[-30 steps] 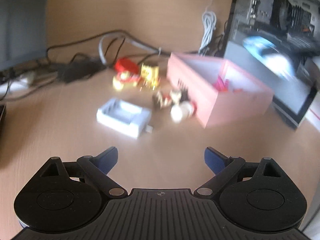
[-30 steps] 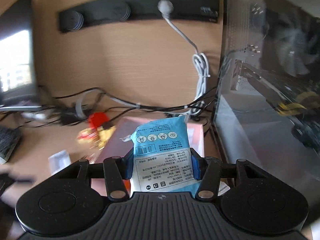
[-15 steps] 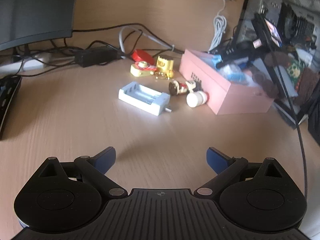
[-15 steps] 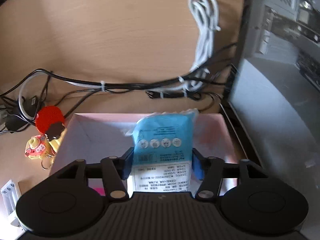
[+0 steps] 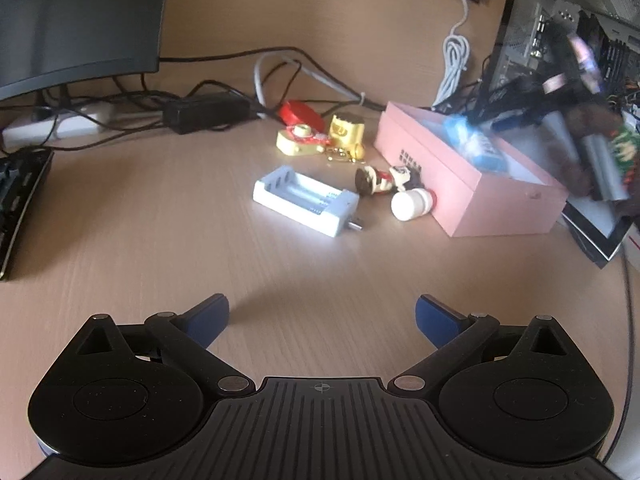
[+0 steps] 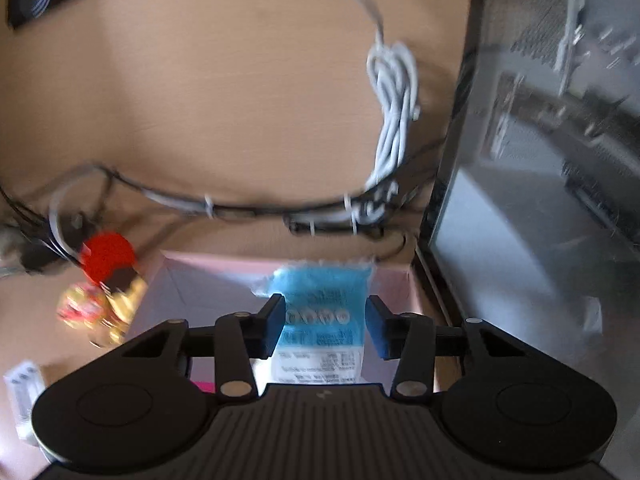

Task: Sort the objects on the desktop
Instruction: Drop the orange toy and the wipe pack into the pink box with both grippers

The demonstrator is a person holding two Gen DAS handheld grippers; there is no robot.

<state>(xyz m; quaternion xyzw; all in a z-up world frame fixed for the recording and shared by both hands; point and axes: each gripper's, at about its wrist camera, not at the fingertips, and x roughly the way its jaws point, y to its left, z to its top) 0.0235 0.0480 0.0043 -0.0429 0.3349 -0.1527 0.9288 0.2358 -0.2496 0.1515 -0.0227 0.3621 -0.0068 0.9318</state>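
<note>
A pink box stands on the desk at right, also in the right wrist view. A blue packet lies in it, also seen from the left wrist. My right gripper is open just above the packet, its fingers apart from the packet's sides. My left gripper is open and empty, low over the desk's near part. A white battery charger, a small figurine, a white bottle, yellow and red trinkets lie left of the box.
A monitor and keyboard are at the left. Cables and a black adapter run along the back. A glass-sided computer case stands right of the box. A white coiled cable hangs on the wall.
My right gripper has opened and let go of the blue packet, which now lies in the pink box, and has pulled up a little. My left gripper stayed open.
</note>
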